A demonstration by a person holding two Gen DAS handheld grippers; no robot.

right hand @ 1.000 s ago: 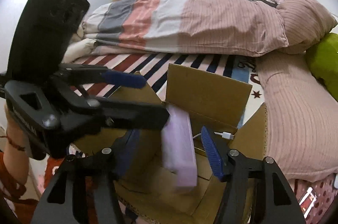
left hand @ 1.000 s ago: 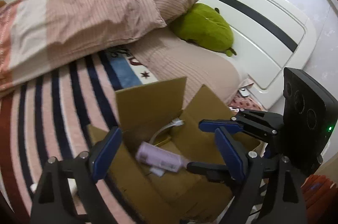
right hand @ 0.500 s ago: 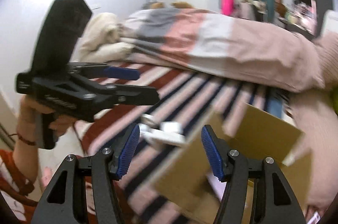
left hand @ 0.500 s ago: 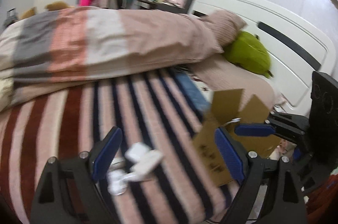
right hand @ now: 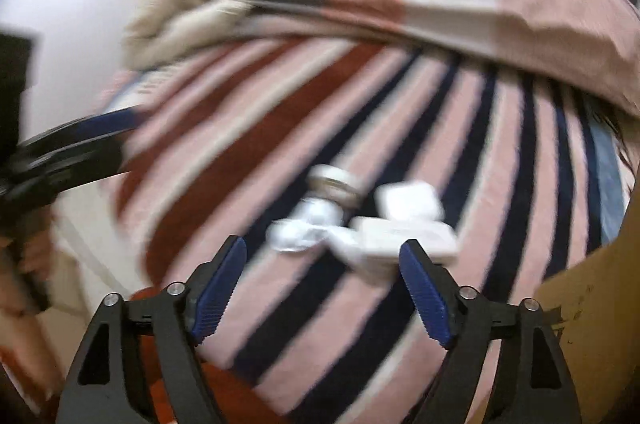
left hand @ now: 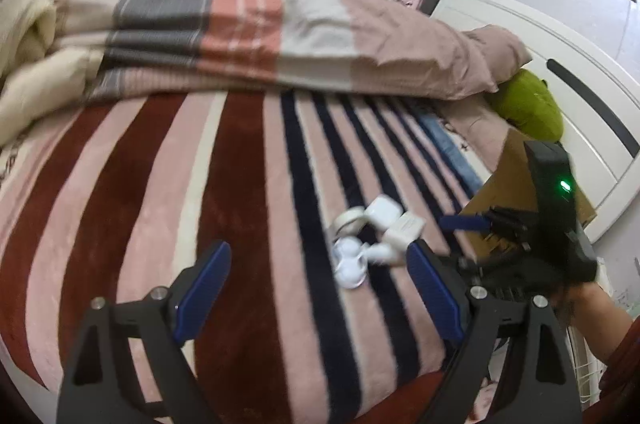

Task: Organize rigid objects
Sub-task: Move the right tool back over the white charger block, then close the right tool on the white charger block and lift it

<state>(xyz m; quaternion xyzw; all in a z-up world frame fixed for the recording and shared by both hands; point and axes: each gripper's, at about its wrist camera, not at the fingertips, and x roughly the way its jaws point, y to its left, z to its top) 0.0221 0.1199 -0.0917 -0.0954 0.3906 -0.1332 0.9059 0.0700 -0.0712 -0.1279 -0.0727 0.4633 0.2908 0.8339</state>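
A cluster of small white items (left hand: 372, 236) lies on the striped blanket (left hand: 224, 191): a round tin (right hand: 336, 183), a rounded case (right hand: 408, 201), a flat white block (right hand: 404, 238) and a clear plastic piece (right hand: 304, 230). My left gripper (left hand: 320, 268) is open and empty, and the cluster sits just beyond its right finger. My right gripper (right hand: 322, 260) hovers close over the same cluster; its jaws are opening and its pads press on nothing. In the left wrist view the right gripper (left hand: 454, 242) reaches in from the right. The right wrist view is blurred.
An open cardboard box (left hand: 516, 175) stands on the bed right of the cluster, also seen as the cardboard box (right hand: 592, 296) at the right edge. A rolled duvet (left hand: 260, 35), a green plush (left hand: 528, 107) and the white headboard (left hand: 560, 63) lie behind. A person's arm (left hand: 592, 316) holds the right gripper.
Both grippers swung away from the cardboard box to the white items on the blanket. The purple block that sat between the right jaws is gone from them, and those jaws stand wider.
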